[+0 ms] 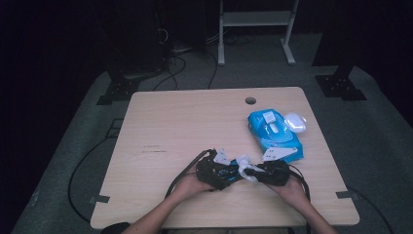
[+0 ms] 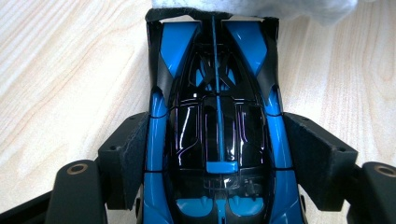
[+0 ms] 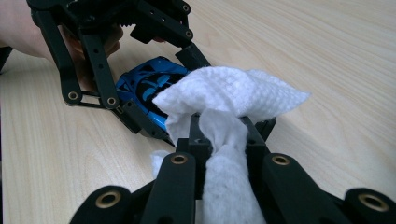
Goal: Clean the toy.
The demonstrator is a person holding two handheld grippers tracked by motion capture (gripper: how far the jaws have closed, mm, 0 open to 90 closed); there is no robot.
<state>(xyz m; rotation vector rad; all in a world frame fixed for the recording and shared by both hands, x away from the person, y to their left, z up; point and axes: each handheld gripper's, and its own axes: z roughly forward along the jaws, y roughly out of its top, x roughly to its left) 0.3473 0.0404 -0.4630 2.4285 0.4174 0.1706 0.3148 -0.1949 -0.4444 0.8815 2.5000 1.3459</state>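
Note:
A blue and black toy car (image 2: 217, 126) sits clamped between the jaws of my left gripper (image 2: 215, 158), low over the wooden table (image 1: 170, 126). My right gripper (image 3: 224, 140) is shut on a white wet wipe (image 3: 229, 98), and the wipe touches the car's far end (image 2: 261, 7). In the high view both grippers meet near the table's front edge, the left gripper (image 1: 216, 171) facing the right gripper (image 1: 272, 173) with the wipe (image 1: 243, 165) between them. From the right gripper view the car (image 3: 149, 88) sits inside the other gripper's black linkage, half hidden by the wipe.
A blue pack of wet wipes (image 1: 273, 134) lies at the right of the table with its white lid (image 1: 295, 122) flipped open. A round cable hole (image 1: 250, 101) sits near the far edge. Cables trail off the front of the table.

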